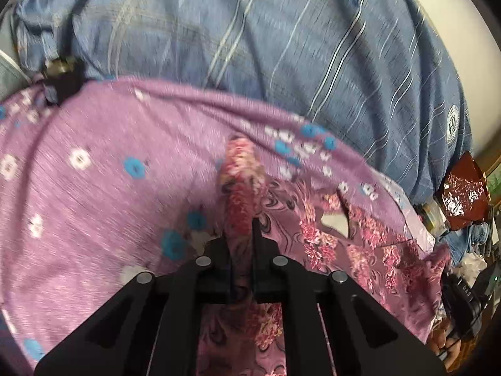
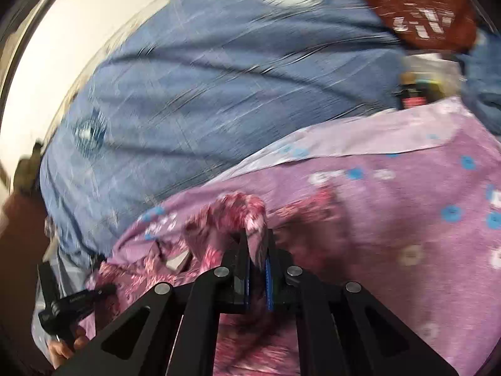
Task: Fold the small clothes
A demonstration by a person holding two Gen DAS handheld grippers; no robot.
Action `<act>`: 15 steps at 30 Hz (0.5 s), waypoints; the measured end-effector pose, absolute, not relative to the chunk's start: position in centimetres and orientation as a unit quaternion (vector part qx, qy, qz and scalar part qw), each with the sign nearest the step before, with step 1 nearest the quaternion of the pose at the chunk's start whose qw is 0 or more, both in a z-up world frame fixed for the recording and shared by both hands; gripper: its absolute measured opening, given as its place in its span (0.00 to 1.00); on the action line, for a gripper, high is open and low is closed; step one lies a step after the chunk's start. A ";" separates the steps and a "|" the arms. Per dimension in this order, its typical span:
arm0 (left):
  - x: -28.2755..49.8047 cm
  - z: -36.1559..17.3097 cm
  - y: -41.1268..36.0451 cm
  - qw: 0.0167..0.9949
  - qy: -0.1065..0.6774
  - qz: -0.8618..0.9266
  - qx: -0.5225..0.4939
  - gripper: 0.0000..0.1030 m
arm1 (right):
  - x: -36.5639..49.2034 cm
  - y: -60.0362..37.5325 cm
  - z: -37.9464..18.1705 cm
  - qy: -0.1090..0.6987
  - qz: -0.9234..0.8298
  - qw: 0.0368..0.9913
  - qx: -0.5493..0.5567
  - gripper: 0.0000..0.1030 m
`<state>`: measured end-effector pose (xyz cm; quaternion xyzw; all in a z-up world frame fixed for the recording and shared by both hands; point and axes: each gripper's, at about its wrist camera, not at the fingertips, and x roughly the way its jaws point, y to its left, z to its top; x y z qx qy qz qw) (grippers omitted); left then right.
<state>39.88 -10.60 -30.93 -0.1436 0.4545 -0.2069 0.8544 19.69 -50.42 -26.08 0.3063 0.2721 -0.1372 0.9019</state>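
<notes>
Left wrist view. The left gripper (image 1: 241, 235) has its fingers drawn close together, pinching a raised ridge of the pink floral garment (image 1: 328, 244). The cloth stands up between the fingers and spreads away to the right, where a small gap in it shows something pale beneath. The garment lies on a purple sheet with blue and white flowers (image 1: 94, 172), itself spread over a blue striped bedspread (image 1: 281, 47). A dark red foil packet (image 1: 463, 188) sits among clutter at the far right edge. The frame is blurred, so fine detail of the hem is not legible.

Right wrist view. The right gripper (image 2: 256, 244) likewise has its fingers nearly together, gripping a bunched edge of the same floral garment (image 2: 231, 213), which rises in a peak just ahead of the fingertips. The purple sheet (image 2: 407, 203) extends to the right; the bedspread (image 2: 203, 94) fills the upper field. At lower left a black device held in a hand (image 2: 62, 351) is visible, probably the other gripper, touching the garment's far edge.

Interpretation. Both grippers hold one edge of the garment at separate points, which suggests a fold in mid-stroke: the lifted edge being carried across the body of the cloth. The next move would call for keeping both pinches level and taut, laying the edge down flat, and only then releasing.
</notes>
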 end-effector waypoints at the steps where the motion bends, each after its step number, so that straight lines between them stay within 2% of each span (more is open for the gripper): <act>1: 39.9 -30.7 -10.4 0.858 0.450 -0.200 -0.142 0.06 | 19.1 -51.3 -26.6 0.279 -0.145 0.897 0.312 0.06; 3: 39.9 -30.6 -9.9 0.864 0.448 -0.186 -0.136 0.06 | 18.3 -53.1 -28.7 0.320 -0.169 0.876 0.318 0.13; 6: 40.3 -31.2 -9.4 0.860 0.458 -0.179 -0.138 0.06 | 17.3 -54.3 -29.7 0.358 -0.204 0.860 0.301 0.13; 8: 40.6 -31.5 -9.7 0.852 0.477 -0.173 -0.129 0.08 | 16.5 -54.5 -28.5 0.339 -0.205 0.866 0.305 0.26; 9: 40.6 -31.4 -9.5 0.854 0.482 -0.148 -0.129 0.09 | 16.0 -54.4 -27.5 0.314 -0.206 0.873 0.311 0.39; 10: 40.4 -30.9 -9.1 0.859 0.475 -0.133 -0.137 0.16 | 15.5 -53.9 -26.5 0.278 -0.199 0.886 0.313 0.43; 11: 40.0 -29.9 -8.5 0.869 0.453 -0.126 -0.151 0.21 | 15.1 -53.2 -25.6 0.249 -0.187 0.899 0.309 0.43; 13: 39.1 -28.2 -8.2 0.888 0.416 -0.120 -0.155 0.44 | 15.8 -51.2 -24.2 0.233 -0.148 0.920 0.278 0.42; 15: 38.2 -26.8 -9.1 0.902 0.385 -0.143 -0.133 0.51 | 17.1 -48.9 -24.0 0.244 -0.108 0.932 0.244 0.37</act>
